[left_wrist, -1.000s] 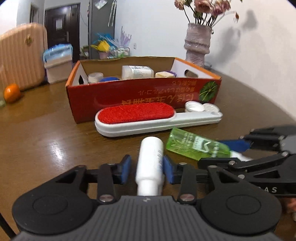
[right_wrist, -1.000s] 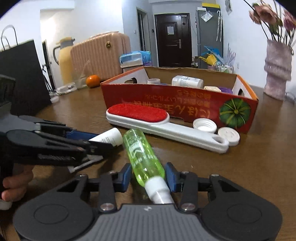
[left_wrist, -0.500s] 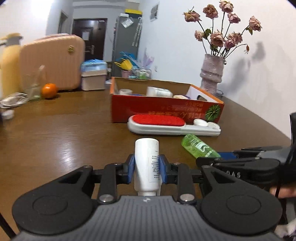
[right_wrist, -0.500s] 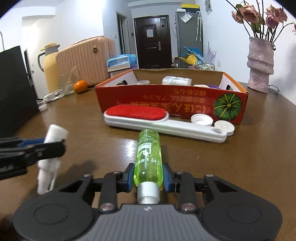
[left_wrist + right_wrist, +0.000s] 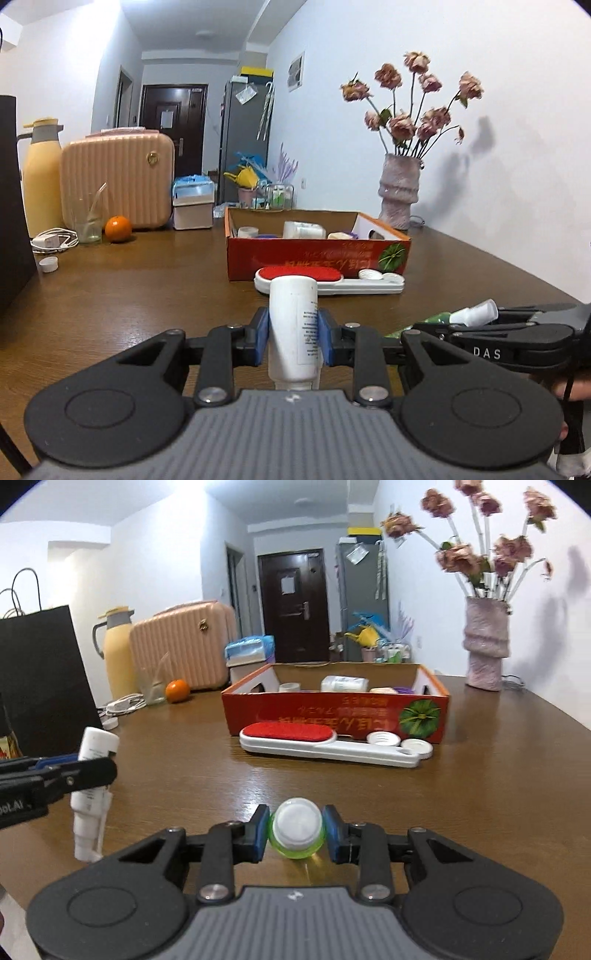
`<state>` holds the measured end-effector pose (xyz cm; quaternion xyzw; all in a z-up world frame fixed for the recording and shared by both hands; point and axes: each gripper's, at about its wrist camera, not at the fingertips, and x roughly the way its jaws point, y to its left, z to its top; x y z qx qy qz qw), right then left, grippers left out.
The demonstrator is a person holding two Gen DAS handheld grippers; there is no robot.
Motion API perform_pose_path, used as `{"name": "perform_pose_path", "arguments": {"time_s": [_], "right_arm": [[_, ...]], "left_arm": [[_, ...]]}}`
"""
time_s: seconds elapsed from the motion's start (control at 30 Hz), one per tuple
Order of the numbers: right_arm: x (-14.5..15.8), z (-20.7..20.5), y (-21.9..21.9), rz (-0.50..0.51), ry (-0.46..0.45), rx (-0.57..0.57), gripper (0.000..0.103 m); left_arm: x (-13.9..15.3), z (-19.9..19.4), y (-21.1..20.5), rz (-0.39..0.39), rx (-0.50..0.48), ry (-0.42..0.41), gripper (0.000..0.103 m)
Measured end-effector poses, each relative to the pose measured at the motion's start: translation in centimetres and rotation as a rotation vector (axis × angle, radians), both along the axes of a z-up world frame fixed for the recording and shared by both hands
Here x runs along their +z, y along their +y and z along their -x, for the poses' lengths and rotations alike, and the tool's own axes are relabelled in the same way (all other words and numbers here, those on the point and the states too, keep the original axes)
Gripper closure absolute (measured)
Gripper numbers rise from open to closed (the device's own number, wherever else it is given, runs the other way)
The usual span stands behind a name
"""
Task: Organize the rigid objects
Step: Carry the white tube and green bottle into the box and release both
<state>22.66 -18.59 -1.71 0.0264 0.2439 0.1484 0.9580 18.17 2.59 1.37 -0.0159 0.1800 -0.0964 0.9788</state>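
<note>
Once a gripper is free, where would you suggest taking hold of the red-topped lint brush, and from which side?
Grip the lint brush by its narrow white handle, coming from above with the fingers across its width. It lies flat on the table, close to the red box, and the handle looks much slimmer than the padded head.

A brown wooden table (image 5: 147, 295) carries the bystanders. Toward 10 o'clock in the left wrist view stand a pink ribbed suitcase (image 5: 118, 181), a yellow thermos jug (image 5: 40, 181), a clear glass (image 5: 88, 223) and an orange (image 5: 118, 229) just beside it, with a white charger cable (image 5: 53, 240) and a small white cap (image 5: 48, 264) nearer. At 1 o'clock a pale textured vase (image 5: 399, 192) holds dried pink roses (image 5: 410, 99). A dark door (image 5: 293, 605) closes the hallway at 12 o'clock, and a black paper bag (image 5: 40, 672) stands at 9 o'clock in the right wrist view.
</note>
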Motion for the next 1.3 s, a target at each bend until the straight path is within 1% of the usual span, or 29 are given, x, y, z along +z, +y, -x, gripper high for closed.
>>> {"name": "perform_pose_path", "arguments": {"time_s": [0.13,0.3,0.43,0.57,0.63,0.7,0.8,0.87,0.93,1.0,1.07,1.17,1.3], "right_arm": [[-0.8,1.3,-1.1,-0.026,0.008,-0.011,0.073],[-2.4,2.4,-0.9,0.018,0.039,0.001,0.073],[-3.6,2.5,-0.7,0.024,0.068,0.006,0.073],[-4.2,1.6,-0.2,0.029,0.087,0.002,0.072],[-4.2,1.0,0.2,0.041,0.078,-0.003,0.072],[-4.2,0.2,0.6,0.051,0.077,-0.01,0.07],[-4.3,-1.1,0.9,0.053,0.08,-0.015,0.07],[-4.3,-1.8,1.3,0.058,0.076,-0.017,0.072],[-4.3,-2.2,1.5,0.063,0.069,-0.022,0.073],[-4.3,-2.2,1.4,0.046,0.072,-0.018,0.073],[-4.1,-1.8,1.0,-0.001,0.067,-0.019,0.073],[-3.3,-0.8,0.6,-0.025,0.036,-0.029,0.073],[-1.2,0.9,-0.4,-0.049,-0.023,-0.029,0.073]], "left_arm": [[0.0,1.6,-0.6,-0.007,0.009,0.0,0.075],[-0.3,3.0,-0.9,-0.004,0.024,0.011,0.075],[-0.2,3.1,-1.0,-0.016,0.018,0.014,0.075],[-0.2,2.8,-0.7,-0.021,0.016,0.008,0.075],[-0.5,2.3,-0.6,-0.03,0.02,0.021,0.075],[-0.8,1.8,-0.5,-0.039,0.024,0.029,0.075],[-1.0,0.8,-0.3,-0.035,0.02,0.044,0.075],[-1.2,0.2,-0.2,-0.036,0.02,0.051,0.075],[-1.3,-0.1,0.0,-0.037,0.02,0.058,0.075],[-1.5,-0.2,0.0,-0.041,0.022,0.063,0.075],[-1.5,-0.1,0.0,-0.04,0.021,0.063,0.075],[-1.3,0.3,-0.1,-0.044,0.019,0.055,0.075],[-0.4,1.3,-0.4,-0.046,0.015,0.024,0.075]]}}
